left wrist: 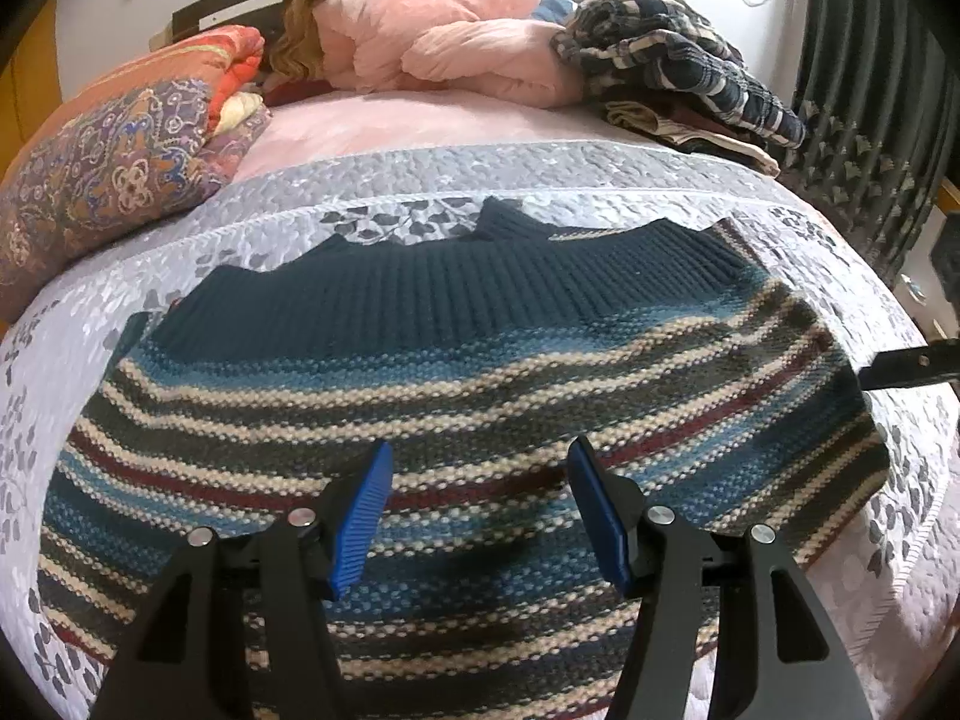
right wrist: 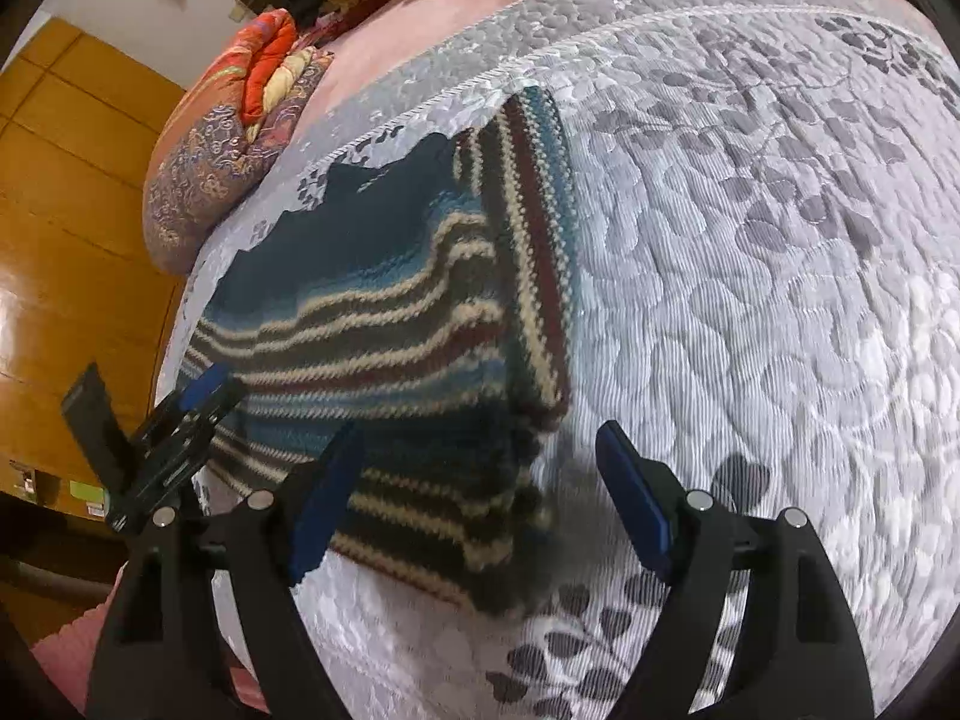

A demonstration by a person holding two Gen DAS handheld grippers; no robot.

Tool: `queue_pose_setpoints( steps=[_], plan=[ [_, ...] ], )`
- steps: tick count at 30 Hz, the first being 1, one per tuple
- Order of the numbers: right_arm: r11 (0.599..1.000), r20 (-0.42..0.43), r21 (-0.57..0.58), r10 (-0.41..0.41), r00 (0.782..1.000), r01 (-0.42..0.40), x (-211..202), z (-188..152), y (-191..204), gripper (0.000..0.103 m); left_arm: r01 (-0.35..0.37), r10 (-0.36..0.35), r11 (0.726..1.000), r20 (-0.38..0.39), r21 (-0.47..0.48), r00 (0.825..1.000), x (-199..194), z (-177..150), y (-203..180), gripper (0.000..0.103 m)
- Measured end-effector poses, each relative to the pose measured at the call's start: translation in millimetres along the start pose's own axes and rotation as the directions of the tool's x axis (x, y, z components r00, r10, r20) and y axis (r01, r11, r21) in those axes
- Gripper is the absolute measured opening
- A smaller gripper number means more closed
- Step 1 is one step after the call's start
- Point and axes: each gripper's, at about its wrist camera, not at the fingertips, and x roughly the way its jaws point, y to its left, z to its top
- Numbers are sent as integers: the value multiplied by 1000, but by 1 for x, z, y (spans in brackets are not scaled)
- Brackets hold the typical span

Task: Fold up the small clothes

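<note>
A striped knitted sweater point(left wrist: 468, 396) with a dark teal ribbed band lies folded flat on the bed, seen from its side in the right wrist view as the sweater point(right wrist: 390, 312). My left gripper point(left wrist: 480, 468) hovers open over its near half, blue pads apart with nothing between them. It also shows in the right wrist view as the left gripper point(right wrist: 198, 402) at the sweater's left edge. My right gripper point(right wrist: 480, 456) is open above the sweater's near right corner, holding nothing. A dark tip of the right gripper point(left wrist: 906, 366) shows at the sweater's right edge.
The bed has a grey-white quilted cover with leaf print point(right wrist: 750, 276). Pillows and a patterned quilt point(left wrist: 114, 162) lie at the back left, a pink duvet point(left wrist: 444, 42) at the headboard, a pile of dark plaid clothes point(left wrist: 672, 54) at the back right. A wooden wardrobe point(right wrist: 66, 192) stands left of the bed.
</note>
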Motion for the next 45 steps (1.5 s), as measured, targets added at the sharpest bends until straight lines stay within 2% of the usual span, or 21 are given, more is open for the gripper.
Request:
queue_pose_setpoints(
  steps=[8,13,16,18,19,20,22,26,30,33,37,40,45],
  plan=[
    [997,-46,53,53,998,-50,28,2,-16,80,6,-6,1000,3,0,1000,2,2,-3,64],
    [997,-33,24,80,996,-79,38,13,-5,78,7,-7,1000,0,1,1000,5,2,-4,64],
    [999,-34,-13,50,998,-50,49,19,5,77,8,-8,1000,-5,-4,1000,7,1,-2,64],
    [998,-29,-17,52,998,-53,52,24,7,73,8,-8,1000,-8,-8,1000,8,1,-1,64],
    [998,-26,-14,57,998,-58,51,25,6,61,7,-8,1000,-8,-9,1000,9,0,-1,64],
    [998,-23,-10,66,998,-67,51,26,5,43,8,-8,1000,-9,-9,1000,9,0,0,64],
    [992,-28,30,120,992,-119,49,28,-3,39,9,-9,1000,-10,-10,1000,10,-1,0,64],
    [990,-14,21,137,990,-137,36,27,2,34,8,-8,1000,-8,-5,1000,10,-1,-1,64],
    [976,29,-1,218,976,-218,11,31,13,32,10,-10,1000,-10,-9,1000,11,-1,0,64],
    [982,26,-18,190,981,-189,11,31,14,32,13,-13,1000,-11,-11,1000,12,-1,1,65],
    [991,-19,47,125,992,-124,32,26,-8,32,23,-23,999,-24,-22,999,17,-2,6,69],
    [985,-38,101,145,989,-140,44,22,-25,32,34,-35,999,-31,-31,999,20,-3,10,71],
    [987,-33,89,138,990,-135,45,19,-26,32,48,-49,998,-41,-37,998,21,-3,12,71]
  ],
)
